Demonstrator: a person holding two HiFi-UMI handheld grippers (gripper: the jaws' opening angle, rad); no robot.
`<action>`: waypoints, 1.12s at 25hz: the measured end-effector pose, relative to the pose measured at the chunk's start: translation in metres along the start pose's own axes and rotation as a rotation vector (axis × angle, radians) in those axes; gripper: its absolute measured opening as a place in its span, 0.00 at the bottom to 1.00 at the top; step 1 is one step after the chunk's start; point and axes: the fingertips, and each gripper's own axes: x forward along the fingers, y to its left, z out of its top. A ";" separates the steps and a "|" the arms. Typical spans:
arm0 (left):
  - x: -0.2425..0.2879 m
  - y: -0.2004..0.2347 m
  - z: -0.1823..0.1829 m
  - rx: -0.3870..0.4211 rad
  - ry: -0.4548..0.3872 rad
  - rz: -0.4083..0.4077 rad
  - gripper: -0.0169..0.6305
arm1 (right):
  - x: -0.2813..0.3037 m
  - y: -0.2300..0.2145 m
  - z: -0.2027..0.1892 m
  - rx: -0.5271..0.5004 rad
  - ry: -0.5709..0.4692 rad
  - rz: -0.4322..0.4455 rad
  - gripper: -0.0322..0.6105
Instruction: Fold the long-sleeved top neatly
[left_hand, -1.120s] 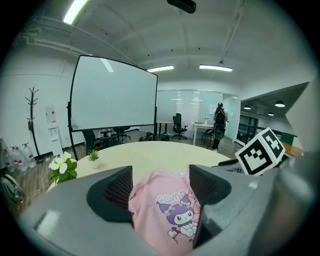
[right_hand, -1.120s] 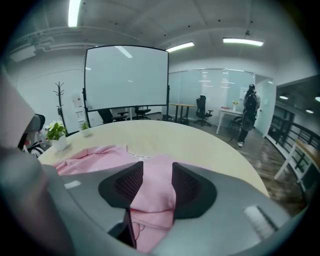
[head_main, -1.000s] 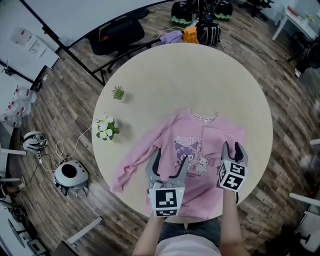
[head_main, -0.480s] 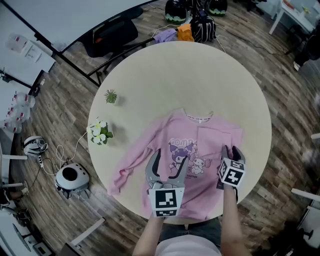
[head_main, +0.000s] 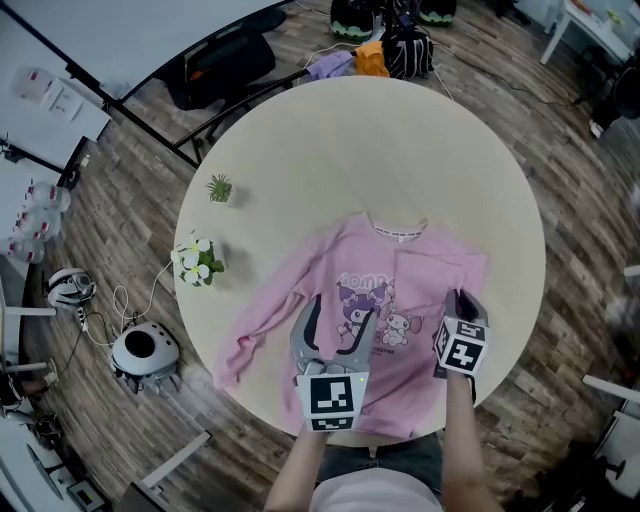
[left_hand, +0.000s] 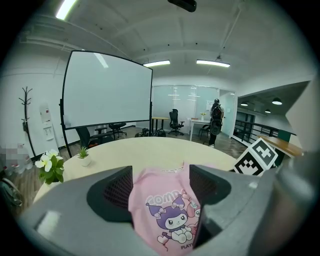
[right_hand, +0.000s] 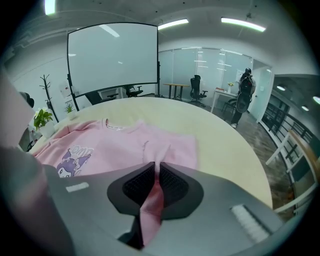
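While the long-sleeved top (head_main: 385, 300) lies face up on the near half of the round table (head_main: 380, 140), collar away from the person and hem at the near edge, work each fold from the side toward the printed centre. The garment's right side is doubled inward, with a straight edge beside the cartoon print (head_main: 372, 312). The sleeve on the person's left (head_main: 262, 325) lies spread diagonally toward the table's edge, not yet folded.

The right gripper (head_main: 460, 300) is clamped on a narrow strip of pink fabric (right_hand: 150, 205), which stands pinched between its pads. This appears to be the right sleeve or its cuff. The left gripper (head_main: 338, 312) is spread wide and grips nothing. It hovers over the lower front of the top, with the print between its jaws.

Recommended procedure:
1. Lay the pinched strip straight down the folded panel, parallel to the side edge, before letting go.
2. Keep the fabric low to the table so the layer beneath does not lift.
3. Use the free left gripper to press the body flat if it creeps.
4. Fold the left sleeve to match.

A small potted plant (head_main: 219, 188) and a flower pot (head_main: 197, 262) stand to the left, apart from the sleeve.
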 end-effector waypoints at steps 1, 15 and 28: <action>-0.001 0.001 0.001 -0.001 -0.003 0.002 0.57 | -0.004 0.000 0.004 0.000 -0.012 -0.004 0.13; -0.039 0.039 0.007 -0.045 -0.052 0.083 0.57 | -0.070 0.073 0.098 -0.083 -0.246 0.118 0.13; -0.093 0.111 -0.012 -0.118 -0.071 0.232 0.57 | -0.061 0.208 0.108 -0.265 -0.246 0.273 0.13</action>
